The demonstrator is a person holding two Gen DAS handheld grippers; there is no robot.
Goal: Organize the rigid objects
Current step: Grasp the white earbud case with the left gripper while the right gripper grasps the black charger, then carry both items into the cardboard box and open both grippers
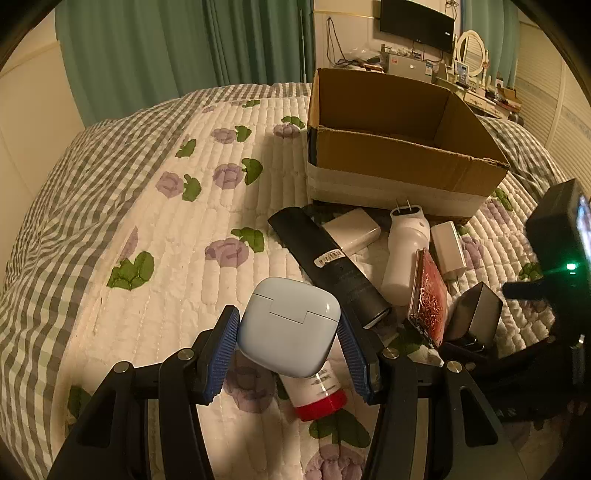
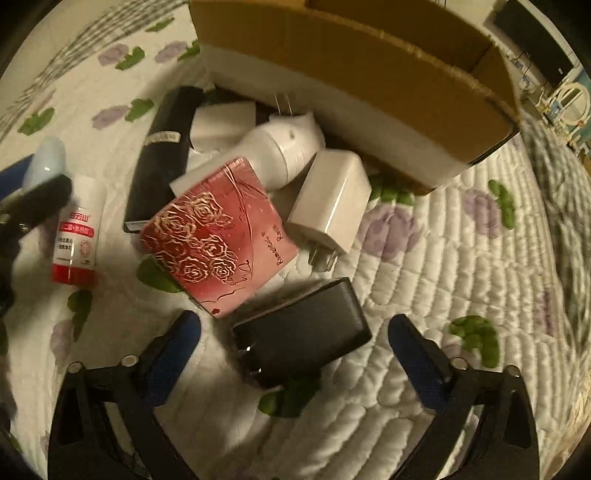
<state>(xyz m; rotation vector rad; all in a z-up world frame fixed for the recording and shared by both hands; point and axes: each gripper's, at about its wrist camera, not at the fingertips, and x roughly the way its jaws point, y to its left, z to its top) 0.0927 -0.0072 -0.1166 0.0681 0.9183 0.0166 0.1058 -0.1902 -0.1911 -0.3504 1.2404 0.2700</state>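
Note:
My left gripper [image 1: 290, 328] is shut on a pale blue earbud case [image 1: 288, 325] and holds it above the quilt, short of the open cardboard box [image 1: 406, 162]. My right gripper [image 2: 293, 332] is open around a black power adapter [image 2: 303, 328] lying on the quilt; its fingers stand apart from it. Beyond lie a red rose-patterned box [image 2: 218, 236], a white charger [image 2: 328, 199], a white plug-in device [image 2: 273, 151], a black remote [image 2: 162, 158], a white power bank [image 2: 221, 123] and a white tube with a red cap [image 2: 75, 236]. The box [image 2: 369, 74] sits behind them.
Everything lies on a bed with a white floral quilt [image 1: 184, 240] and a checked border [image 1: 55, 206]. Green curtains [image 1: 184, 44] hang behind. A dresser with a mirror [image 1: 472, 48] and a wall TV [image 1: 417, 22] stand at the far right.

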